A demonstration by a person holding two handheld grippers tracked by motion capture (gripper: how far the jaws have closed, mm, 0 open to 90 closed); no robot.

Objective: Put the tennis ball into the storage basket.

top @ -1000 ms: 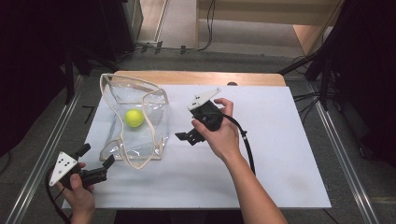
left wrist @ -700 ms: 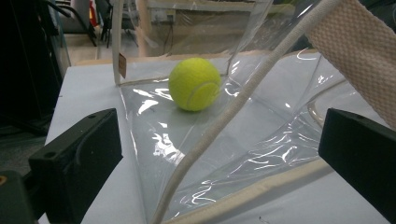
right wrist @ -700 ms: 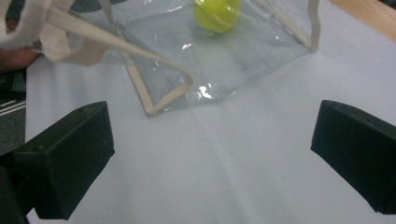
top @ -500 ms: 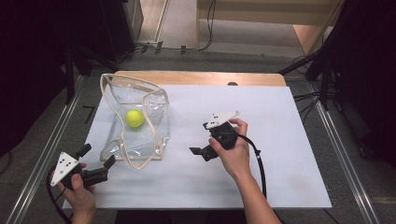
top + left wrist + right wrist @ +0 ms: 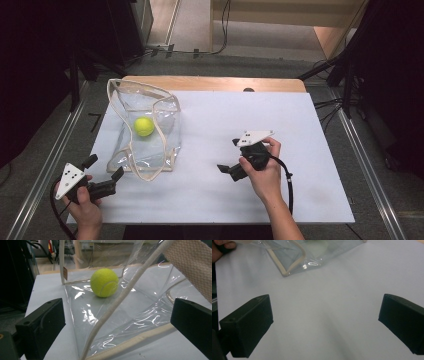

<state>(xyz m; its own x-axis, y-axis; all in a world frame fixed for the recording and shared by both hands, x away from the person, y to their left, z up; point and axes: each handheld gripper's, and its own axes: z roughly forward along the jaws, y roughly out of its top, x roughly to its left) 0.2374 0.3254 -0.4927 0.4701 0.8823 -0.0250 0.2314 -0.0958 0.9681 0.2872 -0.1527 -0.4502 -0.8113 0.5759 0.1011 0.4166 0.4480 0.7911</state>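
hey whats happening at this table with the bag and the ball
A person sits at a white-covered table with a two-jaw gripper in each hand. A yellow tennis ball lies inside a clear plastic bag with cream trim. The left gripper is open at the bag's near corner, its jaws on either side of the trim but not closed on it. The right gripper is open and empty, over bare table to the right of the bag.
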